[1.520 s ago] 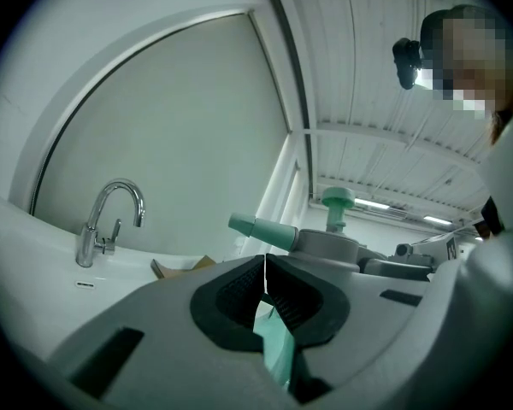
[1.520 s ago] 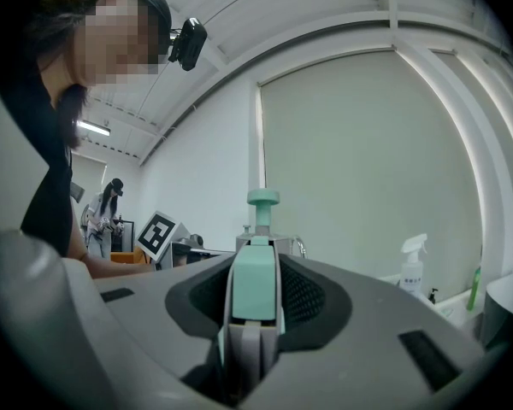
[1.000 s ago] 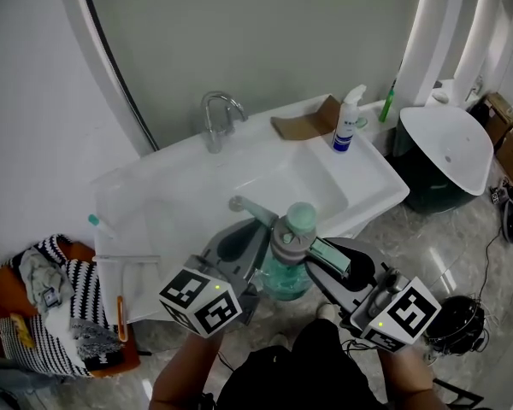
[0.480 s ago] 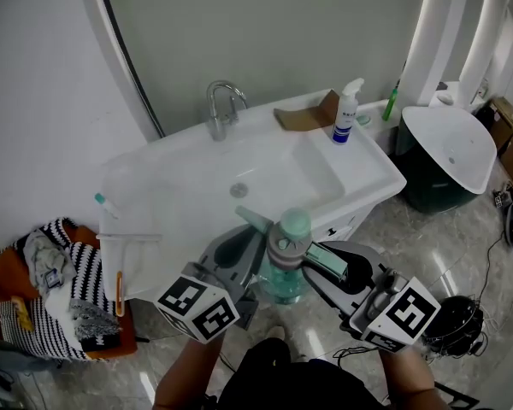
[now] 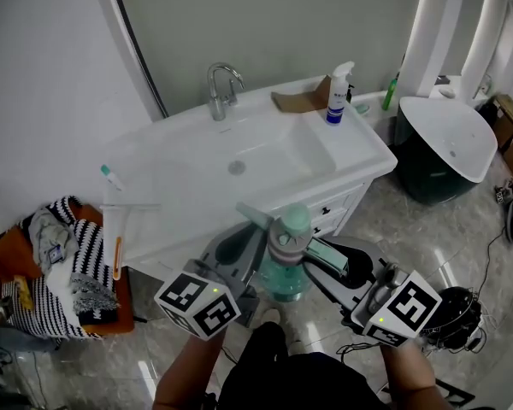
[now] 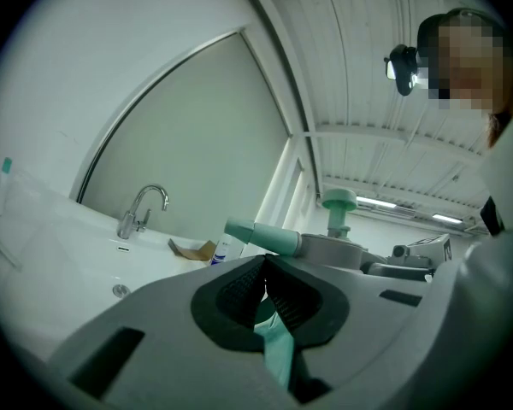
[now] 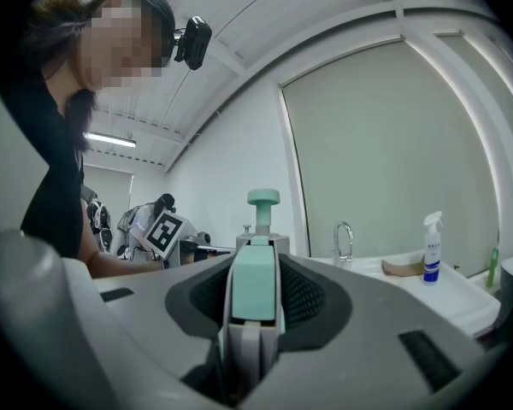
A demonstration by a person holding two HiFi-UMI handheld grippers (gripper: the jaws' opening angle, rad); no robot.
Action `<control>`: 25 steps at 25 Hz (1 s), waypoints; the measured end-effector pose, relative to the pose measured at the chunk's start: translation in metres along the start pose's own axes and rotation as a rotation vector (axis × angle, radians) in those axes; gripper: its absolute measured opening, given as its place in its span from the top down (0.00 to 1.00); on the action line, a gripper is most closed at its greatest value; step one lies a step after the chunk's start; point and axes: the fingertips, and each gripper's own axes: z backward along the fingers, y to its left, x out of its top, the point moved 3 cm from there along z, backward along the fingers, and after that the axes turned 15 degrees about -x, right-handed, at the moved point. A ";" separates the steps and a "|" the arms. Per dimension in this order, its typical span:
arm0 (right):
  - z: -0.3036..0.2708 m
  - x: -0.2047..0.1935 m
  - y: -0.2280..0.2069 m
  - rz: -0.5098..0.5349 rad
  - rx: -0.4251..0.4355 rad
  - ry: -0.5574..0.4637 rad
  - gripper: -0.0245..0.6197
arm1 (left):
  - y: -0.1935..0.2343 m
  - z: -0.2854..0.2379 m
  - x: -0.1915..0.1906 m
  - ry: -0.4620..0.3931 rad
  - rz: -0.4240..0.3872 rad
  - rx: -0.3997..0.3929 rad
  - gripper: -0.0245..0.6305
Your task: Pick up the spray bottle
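While the green spray bottle (image 5: 284,259) hangs between your two tools, step: the pick-up looks done, with the bottle clear of every surface.
Bottle's place: in the air, upright, out past the front edge of the counter (image 5: 359,156), toward its right half.
Left gripper (image 5: 255,244): pinching a thin green strip under the nozzle, likely the trigger.
Right gripper (image 5: 318,254): clamped on the green handle block at the bottle's head.
Next move: I judge it calls for a steady, level hold; a harder squeeze from your left could fire the spray.
Around: tap (image 5: 222,88) at the middle of the back edge; small white spray bottle (image 5: 335,94) and cardboard (image 5: 301,101) by the back right corner; bin (image 5: 449,135) beyond the right edge.
In the way: nothing close; the counter's front edge is nearest.
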 end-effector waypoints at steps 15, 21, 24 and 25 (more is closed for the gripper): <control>0.058 -0.005 0.042 0.003 0.062 0.007 0.79 | -0.067 0.039 -0.020 -0.025 -0.004 0.068 0.95; 0.070 -0.008 0.054 0.006 0.093 0.014 0.79 | -0.084 0.054 -0.026 -0.042 0.001 0.100 0.95; 0.075 -0.011 0.062 0.019 0.116 0.012 0.79 | -0.091 0.063 -0.031 -0.055 0.009 0.123 0.95; 0.077 -0.013 0.065 0.025 0.124 0.009 0.79 | -0.092 0.066 -0.033 -0.059 0.010 0.130 0.95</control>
